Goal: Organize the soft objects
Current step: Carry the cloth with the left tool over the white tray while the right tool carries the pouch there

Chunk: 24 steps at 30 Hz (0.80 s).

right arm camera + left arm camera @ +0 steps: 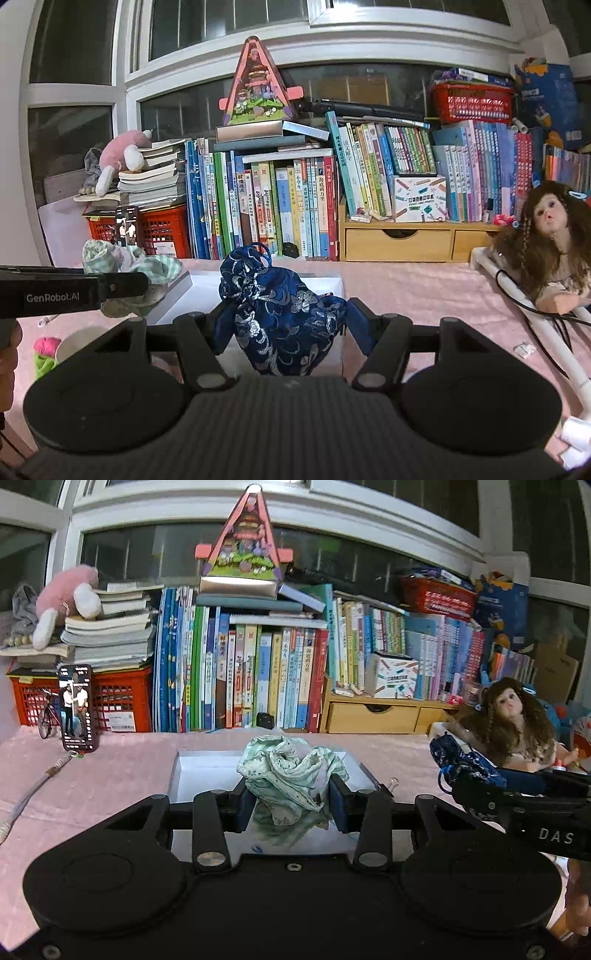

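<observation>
In the left wrist view, the left gripper [291, 805] has its blue-padded fingers [341, 805] closed part-way on a crumpled pale green and white patterned cloth [291, 771], which bunches up between them and hangs a little below. The cloth is held over the near half of a shallow white open box [199, 775] that sits on the pink tablecloth [110, 775]. At the right edge the right gripper [480, 794] comes in from the side, carrying a dark blue fabric bundle [454, 757]; how tightly it grips cannot be told from here. A brown-haired doll [513, 720] lies far right, and a phone [76, 707] stands far left.

In the right wrist view, the right gripper [284, 328] is pinched on a navy brocade drawstring pouch with silver pattern [280, 314], its fingers pressed into the sides. The pouch hangs in front of the white box [325, 286]. The left gripper [110, 286] reaches in from the left with the green cloth [147, 266] at the box's left edge.

The step in hand looks like placing: both soft items are carried to the box. Next, each gripper likely needs to lower into the box and release, one after the other so they do not collide.
</observation>
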{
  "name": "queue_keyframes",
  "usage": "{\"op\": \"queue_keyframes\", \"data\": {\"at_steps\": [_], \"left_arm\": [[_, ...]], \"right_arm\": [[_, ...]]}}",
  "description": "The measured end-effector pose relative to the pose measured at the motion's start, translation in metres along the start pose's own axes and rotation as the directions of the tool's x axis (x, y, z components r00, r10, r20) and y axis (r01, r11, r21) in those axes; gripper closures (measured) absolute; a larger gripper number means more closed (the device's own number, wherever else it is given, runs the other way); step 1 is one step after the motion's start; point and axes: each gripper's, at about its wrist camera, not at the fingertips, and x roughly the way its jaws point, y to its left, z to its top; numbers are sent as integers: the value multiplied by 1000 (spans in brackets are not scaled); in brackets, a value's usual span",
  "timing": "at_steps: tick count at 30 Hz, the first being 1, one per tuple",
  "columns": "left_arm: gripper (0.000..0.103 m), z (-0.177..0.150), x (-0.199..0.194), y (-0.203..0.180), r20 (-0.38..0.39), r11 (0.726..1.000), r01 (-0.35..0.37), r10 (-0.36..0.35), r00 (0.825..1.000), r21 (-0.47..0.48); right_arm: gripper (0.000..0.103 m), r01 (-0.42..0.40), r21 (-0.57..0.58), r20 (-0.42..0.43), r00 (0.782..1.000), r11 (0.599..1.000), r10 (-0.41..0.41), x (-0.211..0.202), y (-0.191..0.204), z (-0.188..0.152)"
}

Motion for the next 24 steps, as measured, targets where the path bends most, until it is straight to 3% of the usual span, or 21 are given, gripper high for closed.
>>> {"op": "queue_keyframes", "data": {"at_steps": [10, 24], "left_arm": [[64, 40, 80, 16, -178, 998, 9, -20, 984, -62], [64, 36, 186, 28, -390, 995, -67, 31, 920, -78]], "right_arm": [[37, -46, -5, -102, 994, 999, 46, 61, -2, 31], [36, -73, -16, -343, 937, 997, 63, 168, 1, 21]]}}
